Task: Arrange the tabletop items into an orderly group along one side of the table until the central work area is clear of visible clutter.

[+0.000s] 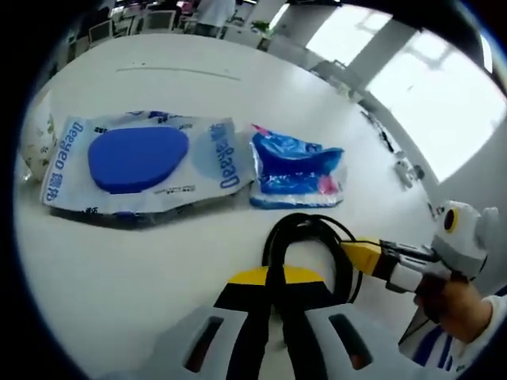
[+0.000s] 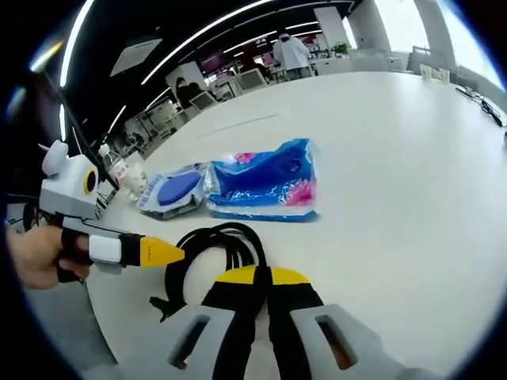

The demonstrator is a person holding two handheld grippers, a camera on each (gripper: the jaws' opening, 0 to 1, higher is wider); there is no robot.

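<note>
While both grippers meet over a coiled black cable on the white desk, their fingers press together; two blue packets lie just beyond.

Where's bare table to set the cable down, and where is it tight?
Free: the wide white table beyond and beside the blue wipes pack, away from the mouse-pad package. Crowded: the strip between the packs and the coiled black cable, where the left gripper reaches in.

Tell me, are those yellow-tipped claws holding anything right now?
Both grippers, left and right, look shut near the coiled black cable; whether either grips it cannot be told.
</note>
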